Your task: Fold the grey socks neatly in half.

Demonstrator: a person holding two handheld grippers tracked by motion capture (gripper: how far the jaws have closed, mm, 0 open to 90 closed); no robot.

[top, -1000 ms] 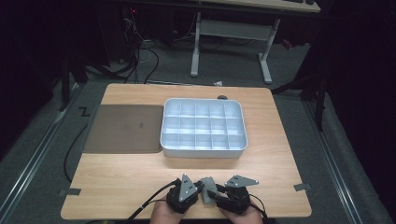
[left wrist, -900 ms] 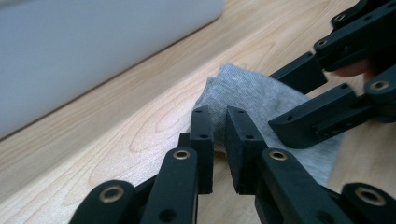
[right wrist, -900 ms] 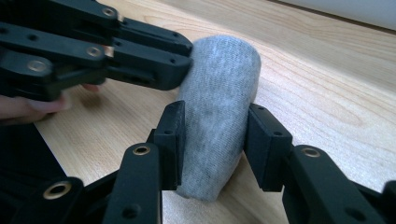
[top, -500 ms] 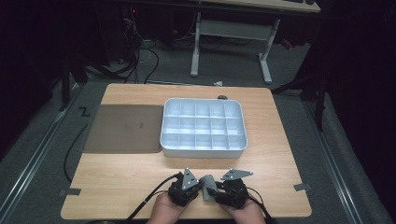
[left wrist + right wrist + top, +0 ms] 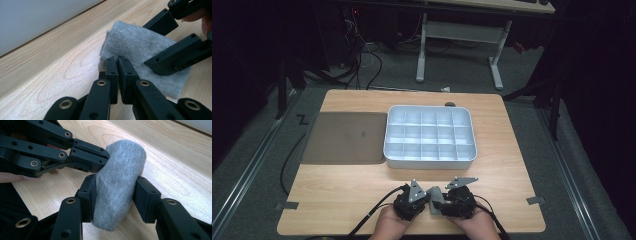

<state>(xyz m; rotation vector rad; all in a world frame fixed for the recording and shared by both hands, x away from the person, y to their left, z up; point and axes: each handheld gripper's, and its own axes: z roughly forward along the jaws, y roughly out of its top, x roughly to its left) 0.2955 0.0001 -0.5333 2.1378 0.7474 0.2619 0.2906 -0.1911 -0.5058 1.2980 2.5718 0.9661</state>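
A small grey cloth (image 5: 435, 196) hangs between my two grippers near the table's front edge. My left gripper (image 5: 117, 62) is shut on its near edge (image 5: 130, 40), the jaws having just closed there. My right gripper (image 5: 116, 183) straddles the rolled-up cloth (image 5: 122, 162). Its jaws have just been opening a little, but both pads still touch the fabric. The left gripper (image 5: 100, 157) comes in from the upper left of the right gripper view. In the high view the left gripper (image 5: 428, 202) and right gripper (image 5: 443, 202) face each other, a hand behind each.
A grey tray (image 5: 429, 159) with several empty compartments stands mid-table, just beyond the grippers. A dark mat (image 5: 344, 137) lies to its left. The wooden table (image 5: 337, 192) has tape bits (image 5: 535, 200) at its front corners. Cables trail off the front edge.
The two grippers have drawn slightly closer together at the front edge. The cloth stays between them.
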